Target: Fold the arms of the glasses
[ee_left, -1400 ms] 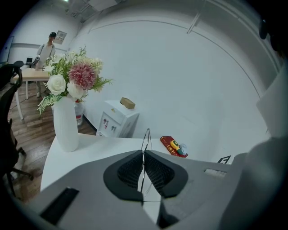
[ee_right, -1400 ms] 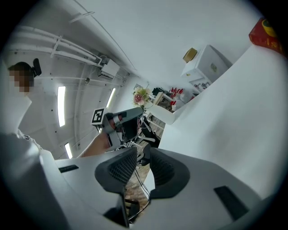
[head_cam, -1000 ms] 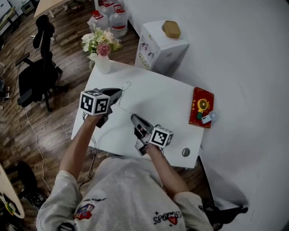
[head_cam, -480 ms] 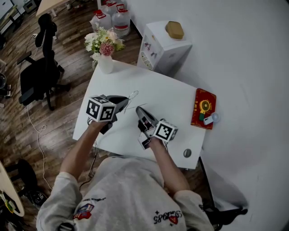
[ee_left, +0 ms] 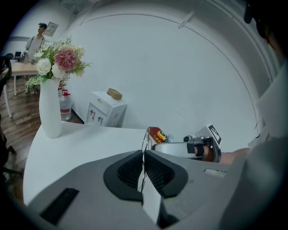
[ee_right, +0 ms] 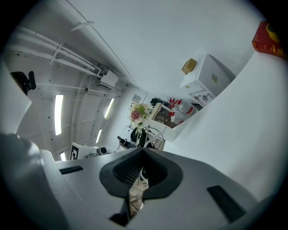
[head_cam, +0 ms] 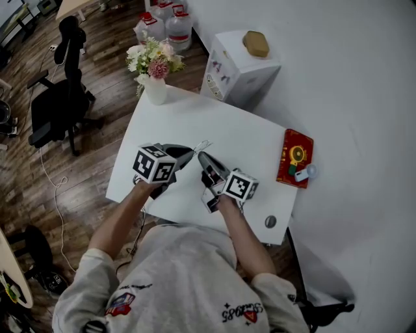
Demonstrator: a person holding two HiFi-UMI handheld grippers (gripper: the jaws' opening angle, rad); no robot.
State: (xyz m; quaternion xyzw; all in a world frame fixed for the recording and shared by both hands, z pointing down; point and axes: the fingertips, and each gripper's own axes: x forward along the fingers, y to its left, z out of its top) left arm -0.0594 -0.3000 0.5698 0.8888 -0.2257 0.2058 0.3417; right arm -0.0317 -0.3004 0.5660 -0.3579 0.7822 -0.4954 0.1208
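Observation:
The glasses (head_cam: pixel 201 147) are a thin wire pair held just above the white table (head_cam: pixel 234 140), between my two grippers. My left gripper (head_cam: pixel 190 151) is shut on the wire frame; in the left gripper view the rim (ee_left: pixel 146 139) rises out of the closed pads. My right gripper (head_cam: pixel 201 156) is shut on a thin part of the glasses, and in the right gripper view the wire rims (ee_right: pixel 152 136) stand just beyond its tips. The two tips nearly meet. Which part of the frame each pad pinches is hidden.
A white vase of flowers (head_cam: pixel 155 79) stands at the table's far left corner. A red booklet (head_cam: pixel 295 156) lies at the right edge and a small round disc (head_cam: pixel 269 221) near the front right corner. Behind the table are a white box (head_cam: pixel 240 65), water bottles (head_cam: pixel 170 16) and an office chair (head_cam: pixel 55 104).
My left gripper has carried the frame to the right, toward the right gripper. The long wire stretched between the two tips has closed up, and they now sit close together.

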